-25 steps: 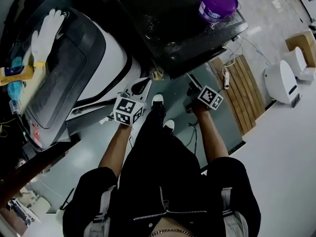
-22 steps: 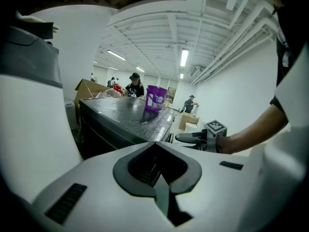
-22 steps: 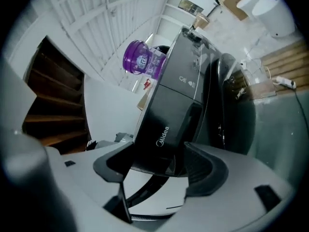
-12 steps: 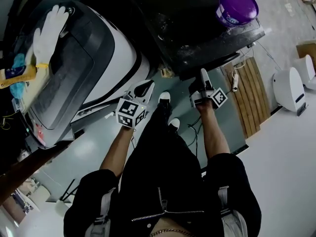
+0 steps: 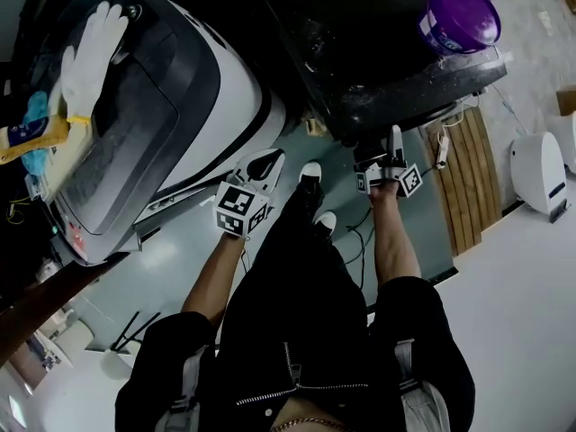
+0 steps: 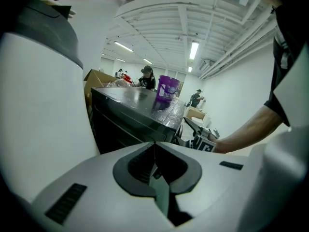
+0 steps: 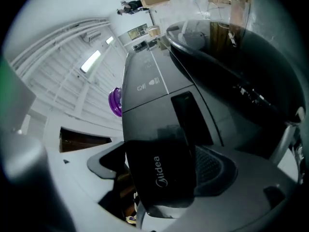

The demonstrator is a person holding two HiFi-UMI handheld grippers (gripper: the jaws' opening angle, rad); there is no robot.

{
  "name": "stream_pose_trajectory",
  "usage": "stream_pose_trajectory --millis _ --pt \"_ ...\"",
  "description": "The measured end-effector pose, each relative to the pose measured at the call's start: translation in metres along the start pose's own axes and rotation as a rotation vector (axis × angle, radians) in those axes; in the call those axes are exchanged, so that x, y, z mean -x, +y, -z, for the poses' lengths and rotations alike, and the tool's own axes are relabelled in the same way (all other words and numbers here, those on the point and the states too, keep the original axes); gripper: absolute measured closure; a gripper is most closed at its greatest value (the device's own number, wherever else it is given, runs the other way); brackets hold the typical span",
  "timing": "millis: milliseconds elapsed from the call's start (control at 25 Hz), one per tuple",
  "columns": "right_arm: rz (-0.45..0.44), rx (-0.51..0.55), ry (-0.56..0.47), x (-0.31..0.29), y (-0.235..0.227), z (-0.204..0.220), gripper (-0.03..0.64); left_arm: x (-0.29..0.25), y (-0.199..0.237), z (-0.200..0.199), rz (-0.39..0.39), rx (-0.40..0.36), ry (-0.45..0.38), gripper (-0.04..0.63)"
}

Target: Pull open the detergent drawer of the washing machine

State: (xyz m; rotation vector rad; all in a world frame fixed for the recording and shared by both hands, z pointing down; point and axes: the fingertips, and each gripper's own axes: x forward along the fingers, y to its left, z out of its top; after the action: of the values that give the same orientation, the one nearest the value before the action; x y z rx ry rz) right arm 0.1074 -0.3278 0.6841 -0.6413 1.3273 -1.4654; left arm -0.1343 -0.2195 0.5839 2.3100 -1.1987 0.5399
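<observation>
**Detergent drawer** (image 7: 159,175): taken to be the dark Midea-marked panel on the dark washing machine (image 5: 387,70), upper centre of the head view, beneath a purple bucket (image 5: 461,16). Judged not yet drawn out.

**Right gripper** (image 5: 394,142): held at the machine's front. Its jaws had just been opening to full spread, with the panel standing between them, presumably to bracket it for the pull. Pad contact was not discernible.

**Left gripper** (image 6: 154,144): centre of the head view, beside the white top-loader (image 5: 225,97). Fingertips were pressed together on nothing, and it was seemingly kept aside as the idle tool.
</observation>
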Motion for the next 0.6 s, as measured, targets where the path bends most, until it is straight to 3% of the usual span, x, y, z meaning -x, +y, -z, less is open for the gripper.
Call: stream_pose_trajectory --millis 80,360,600 --pt "-0.041 -0.054 -0.022 -0.002 -0.001 -0.002 0.197 0.000 0.003 0.002 -0.003 0.006 0.006 0.574" --pt "-0.099 -0.093 -0.108 0.006 -0.011 -0.005 0.298 -0.005 0.009 0.008 -0.006 0.020 0.026 0.574" --pt "-0.091 -0.057 -0.035 0.008 -0.011 -0.003 0.304 -0.009 0.005 0.004 -0.001 -0.007 0.037 0.574"
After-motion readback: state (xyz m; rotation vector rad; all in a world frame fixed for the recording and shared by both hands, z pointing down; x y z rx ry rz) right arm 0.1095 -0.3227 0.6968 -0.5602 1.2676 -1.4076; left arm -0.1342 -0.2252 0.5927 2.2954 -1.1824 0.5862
